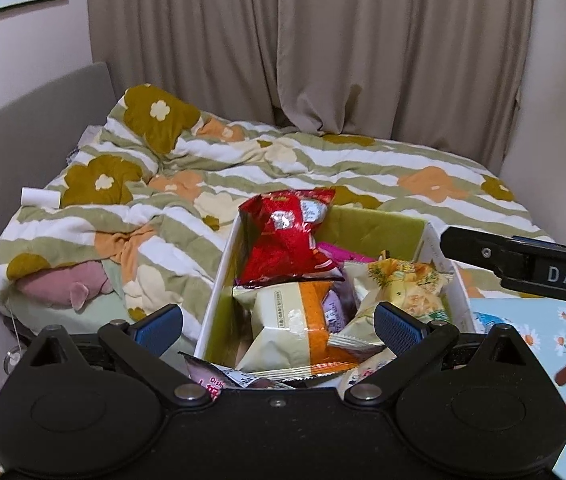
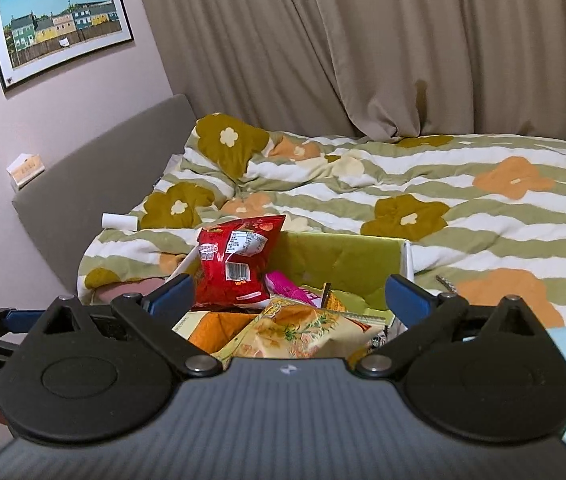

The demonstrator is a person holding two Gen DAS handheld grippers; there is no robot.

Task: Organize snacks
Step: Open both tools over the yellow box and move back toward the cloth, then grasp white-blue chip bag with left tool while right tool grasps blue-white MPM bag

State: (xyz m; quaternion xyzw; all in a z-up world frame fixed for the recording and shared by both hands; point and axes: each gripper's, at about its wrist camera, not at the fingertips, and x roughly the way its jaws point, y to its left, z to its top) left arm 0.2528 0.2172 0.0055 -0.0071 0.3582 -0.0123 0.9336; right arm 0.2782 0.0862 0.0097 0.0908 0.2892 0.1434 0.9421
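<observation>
A white box with a green lining [image 1: 379, 226] stands at the bed's near edge, full of snack packets. A red bag [image 1: 289, 236] stands upright at its back left. A cream and orange packet [image 1: 295, 328] and a yellow packet [image 1: 407, 286] lie in front, with a pink packet [image 1: 343, 254] behind. My left gripper [image 1: 279, 324] is open and empty above the box's near end. My right gripper [image 2: 289, 294] is open and empty above the same box [image 2: 347, 252], over the yellow packet [image 2: 303, 332] and beside the red bag [image 2: 239, 260]. The right gripper's body shows in the left wrist view [image 1: 523, 264].
The bed has a flowered striped duvet [image 1: 323, 168] and a grey headboard [image 2: 95, 180]. A white roll [image 1: 39, 197] lies on the duvet at left. A pink plush toy [image 1: 67, 284] lies under the duvet's edge. A light blue flowered surface [image 1: 523, 328] lies right of the box.
</observation>
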